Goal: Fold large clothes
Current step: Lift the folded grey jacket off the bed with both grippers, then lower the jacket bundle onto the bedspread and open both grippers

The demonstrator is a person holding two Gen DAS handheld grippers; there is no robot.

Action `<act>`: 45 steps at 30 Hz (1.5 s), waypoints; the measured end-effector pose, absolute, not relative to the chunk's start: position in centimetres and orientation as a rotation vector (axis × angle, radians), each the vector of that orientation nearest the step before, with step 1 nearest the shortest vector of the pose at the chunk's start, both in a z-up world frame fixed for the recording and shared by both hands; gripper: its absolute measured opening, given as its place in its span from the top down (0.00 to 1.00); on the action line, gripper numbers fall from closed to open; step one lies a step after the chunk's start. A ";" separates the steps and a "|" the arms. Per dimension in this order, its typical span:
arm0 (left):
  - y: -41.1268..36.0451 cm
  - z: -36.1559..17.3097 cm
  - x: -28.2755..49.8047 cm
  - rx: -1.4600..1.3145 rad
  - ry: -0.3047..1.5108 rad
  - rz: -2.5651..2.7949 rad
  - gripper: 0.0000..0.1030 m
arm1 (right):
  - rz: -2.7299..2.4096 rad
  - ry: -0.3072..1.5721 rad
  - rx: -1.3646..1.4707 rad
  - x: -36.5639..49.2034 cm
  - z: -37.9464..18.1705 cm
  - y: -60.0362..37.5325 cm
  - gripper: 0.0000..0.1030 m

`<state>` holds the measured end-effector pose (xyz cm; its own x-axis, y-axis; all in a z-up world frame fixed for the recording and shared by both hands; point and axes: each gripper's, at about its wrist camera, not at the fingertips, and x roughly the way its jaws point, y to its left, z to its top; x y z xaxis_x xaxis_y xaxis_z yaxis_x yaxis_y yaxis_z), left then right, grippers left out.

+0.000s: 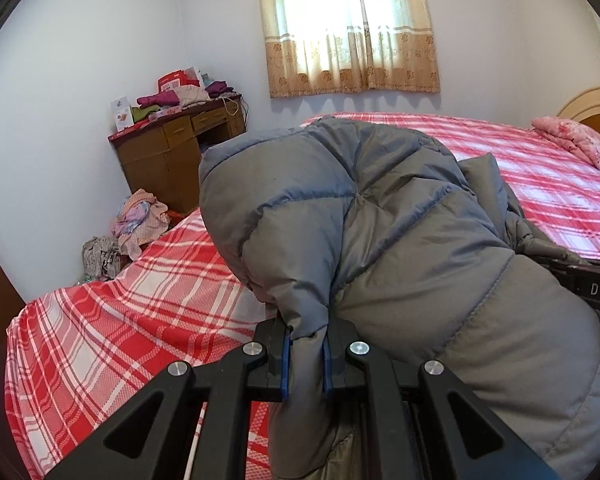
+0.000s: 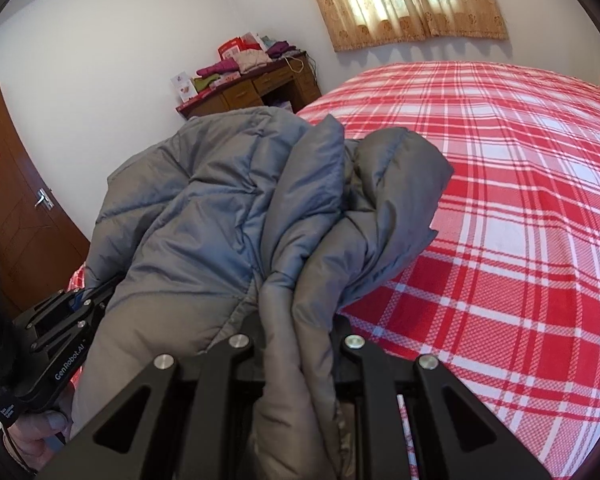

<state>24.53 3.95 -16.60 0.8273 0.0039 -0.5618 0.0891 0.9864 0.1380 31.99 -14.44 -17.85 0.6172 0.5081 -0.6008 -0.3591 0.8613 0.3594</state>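
A large grey quilted puffer jacket [image 1: 380,216] is bunched and held up above the red-and-white plaid bed [image 1: 120,320]. My left gripper [image 1: 307,344] is shut on a fold of the jacket, with fabric squeezed between its blue-padded fingers. In the right wrist view the jacket [image 2: 228,208] hangs in thick folds and my right gripper [image 2: 296,328] is shut on a bundle of it; its fingertips are hidden by the fabric. The left gripper [image 2: 60,320] shows at the left edge, in a person's hand, under the jacket.
The plaid bed [image 2: 500,200] stretches to the right. A pink pillow [image 1: 572,140] lies at its head. A wooden desk [image 1: 172,152] piled with clothes stands against the far wall, with a heap of clothes [image 1: 140,220] on the floor. A brown door [image 2: 16,208] is at left.
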 end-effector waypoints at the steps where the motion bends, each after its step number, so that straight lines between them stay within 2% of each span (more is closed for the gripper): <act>1: 4.0 -16.9 24.6 0.167 0.600 -0.042 0.87 | 0.500 0.759 0.210 32.0 -17.9 -14.2 0.83; 2: 4.1 -17.2 24.7 0.172 0.603 -0.034 0.83 | 0.495 0.766 0.206 32.1 -18.2 -14.1 0.83; 9: 4.6 -18.3 24.9 0.164 0.622 -0.027 0.72 | 0.465 0.782 0.196 31.5 -19.3 -13.8 0.80; 12: 4.5 -18.6 25.1 0.181 0.624 -0.005 0.58 | 0.452 0.787 0.196 31.4 -19.6 -13.9 0.78; 14: 4.6 -18.7 25.2 0.184 0.624 0.021 0.43 | 0.445 0.792 0.199 31.4 -19.8 -14.0 0.76; 17: 5.0 -18.9 25.4 0.166 0.627 0.042 0.32 | 0.427 0.798 0.205 31.4 -20.0 -14.0 0.71; 20: 5.6 -19.2 25.6 0.146 0.634 0.054 0.25 | 0.412 0.800 0.203 31.2 -20.1 -13.9 0.67; 26: 6.5 -19.9 26.0 0.096 0.653 0.047 0.19 | 0.400 0.800 0.200 31.0 -20.2 -13.7 0.63; 30: 6.8 -20.2 26.1 0.073 0.664 0.053 0.15 | 0.387 0.792 0.192 30.8 -20.3 -13.7 0.56; 37: 7.1 -20.6 26.4 0.051 0.669 0.073 0.07 | 0.352 0.789 0.176 30.7 -20.4 -13.4 0.52; 45: 7.6 -21.0 26.5 0.000 0.679 0.058 0.06 | 0.343 0.786 0.180 30.6 -20.6 -13.2 0.50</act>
<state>26.48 7.58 -20.98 0.7765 0.0532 -0.6278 -0.0533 0.9984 0.0186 30.56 -13.20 -20.57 0.6551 0.3671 -0.6604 -0.2343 0.9297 0.2843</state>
